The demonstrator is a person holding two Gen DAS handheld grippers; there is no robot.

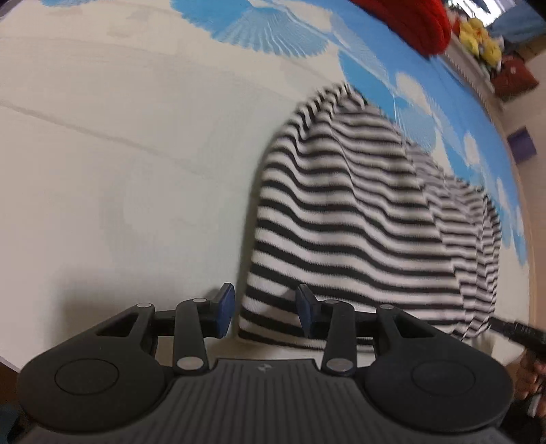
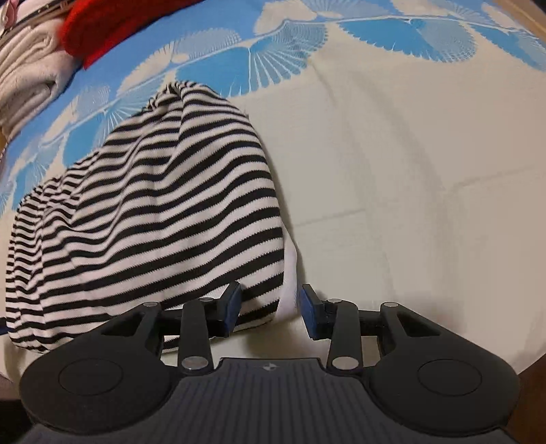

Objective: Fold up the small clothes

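One striped garment [image 1: 358,218] lies bunched on the bedsheet [image 1: 119,170], its near corners between both grippers' pads. The left gripper [image 1: 265,309] and right gripper [image 2: 271,307] stand released, gripping nothing.

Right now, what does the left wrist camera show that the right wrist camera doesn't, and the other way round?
Only the left wrist view shows yellow soft toys on a far ledge, a purple box beyond the bed's edge, and a bit of the other hand at the right border. Only the right wrist view shows a stack of folded cream cloth at the upper left. Both show the black-and-white striped garment on the blue-and-cream bedsheet, a red knit item at the far side, and an open hand-held gripper in the foreground.
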